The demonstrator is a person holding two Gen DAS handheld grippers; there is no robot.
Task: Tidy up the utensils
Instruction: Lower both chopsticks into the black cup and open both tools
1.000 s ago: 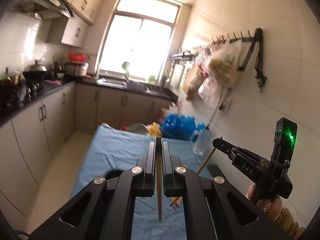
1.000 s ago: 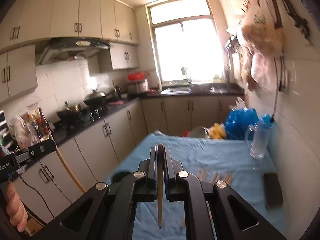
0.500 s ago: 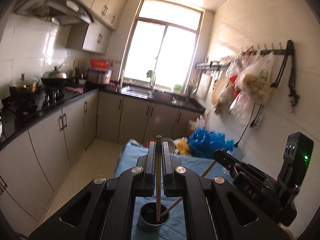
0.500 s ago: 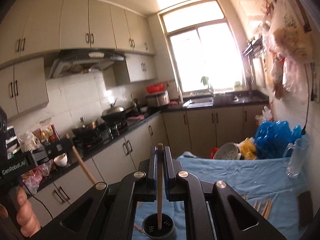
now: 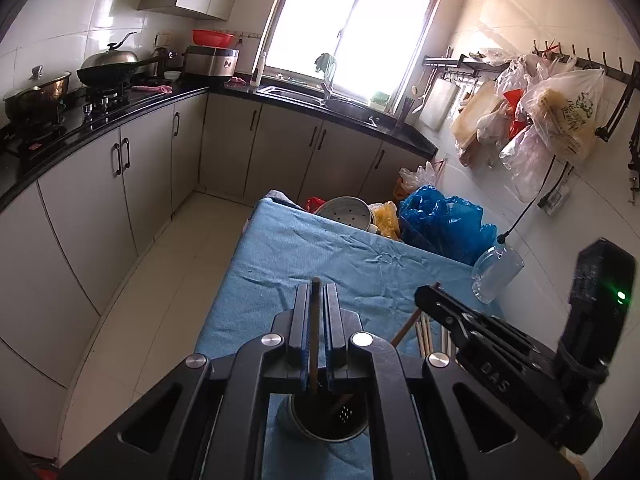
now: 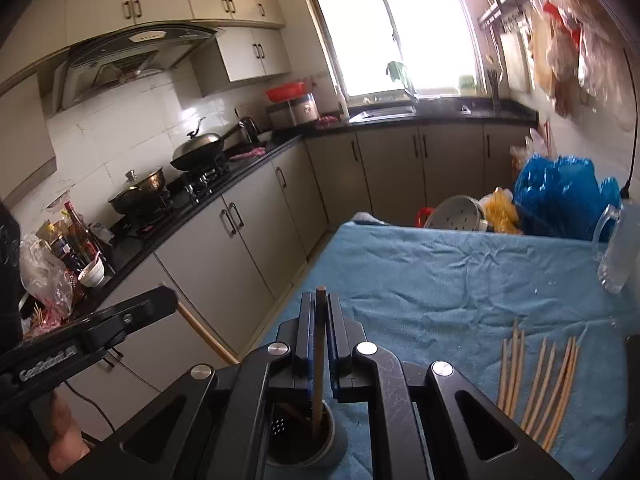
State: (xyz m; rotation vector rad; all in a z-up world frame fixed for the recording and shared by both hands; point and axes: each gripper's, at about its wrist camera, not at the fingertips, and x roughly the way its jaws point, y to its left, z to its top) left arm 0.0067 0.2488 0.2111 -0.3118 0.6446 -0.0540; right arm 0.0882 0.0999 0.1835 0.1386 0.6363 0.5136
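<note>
- Because your left gripper (image 5: 316,316) is clamped on one chopstick (image 5: 315,332), the left wrist view shows that stick standing nearly upright, its lower tip already inside the mouth of the holder (image 5: 322,420); I judge you hold it steep so it drops straight in.
- While you look on in this view, your right gripper (image 5: 430,300) reaches in from the right with a second chopstick (image 5: 404,330) slanting down toward the same cup, so you have two sticks converging on one holder.
- Beside it, a few loose chopsticks (image 5: 424,334) lie on the blue cloth (image 5: 320,252); this view hides too much of them to count.
- From the right wrist view, your right gripper (image 6: 320,320) is shut on one chopstick (image 6: 319,360), tip down in the holder (image 6: 304,440), which sits at the near edge of the cloth.
- At far left your left gripper (image 6: 160,298) shows only as a dark bar, with your hand (image 6: 66,436) below.
- On the cloth (image 6: 440,272) to your right, the loose chopsticks (image 6: 540,380) fan out in about three clusters, roughly nine sticks by my count, though overlaps blur it.
- One clear glass jug (image 6: 618,252) stands near the wall.
</note>
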